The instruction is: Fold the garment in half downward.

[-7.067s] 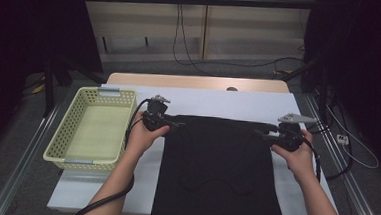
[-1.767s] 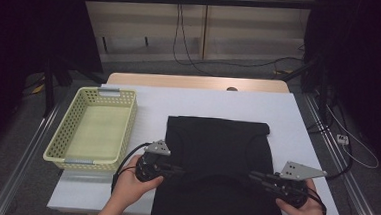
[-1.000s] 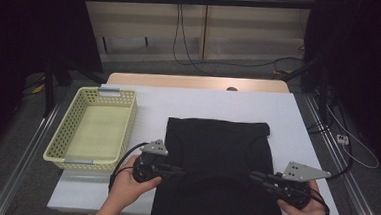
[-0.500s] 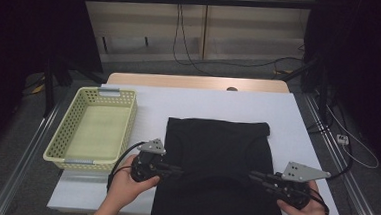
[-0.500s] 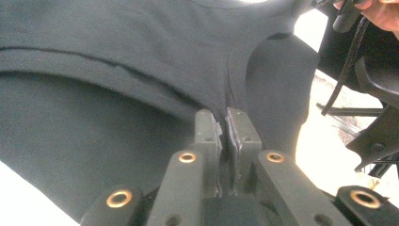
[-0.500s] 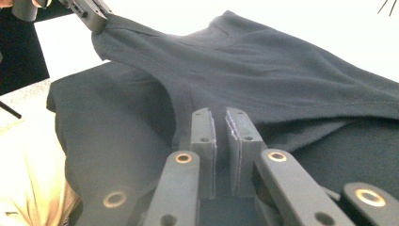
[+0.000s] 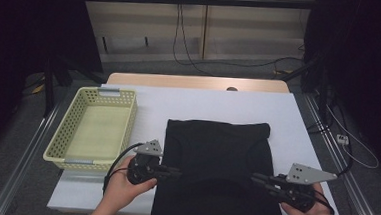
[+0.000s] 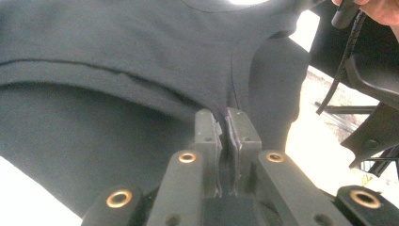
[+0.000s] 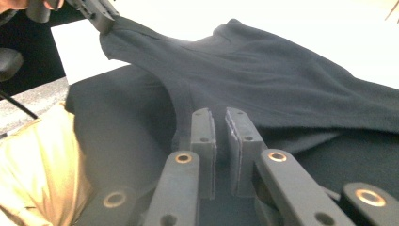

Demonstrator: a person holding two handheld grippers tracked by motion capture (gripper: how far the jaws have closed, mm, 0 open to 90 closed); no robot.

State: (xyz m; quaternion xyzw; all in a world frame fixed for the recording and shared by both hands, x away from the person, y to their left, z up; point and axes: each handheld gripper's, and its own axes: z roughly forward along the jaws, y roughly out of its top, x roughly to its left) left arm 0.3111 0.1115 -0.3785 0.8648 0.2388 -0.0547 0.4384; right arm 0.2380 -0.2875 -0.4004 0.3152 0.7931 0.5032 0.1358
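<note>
A black garment (image 7: 216,149) lies folded over on the white table top (image 7: 204,103). My left gripper (image 7: 177,173) is shut on the garment's edge at its near left, with cloth pinched between the pads (image 8: 225,127). At the near right, my right gripper (image 7: 254,177) is shut on the garment too, and in its own view the dark cloth (image 9: 282,70) runs in between its pads (image 9: 220,127). The cloth hangs stretched between the two grippers. The left gripper (image 9: 101,16) also appears far off in the right gripper view, holding a raised corner.
A pale yellow mesh basket (image 7: 82,162) stands on the table's left side, with nothing in it. A wooden strip (image 7: 195,81) borders the far edge. Metal rails run along both sides of the table, and cables lie on the floor at the right.
Seven seconds ago both grippers held the garment's far corners; they have since come to the near edge with the cloth folded over. Over the last second nothing has visibly moved.
</note>
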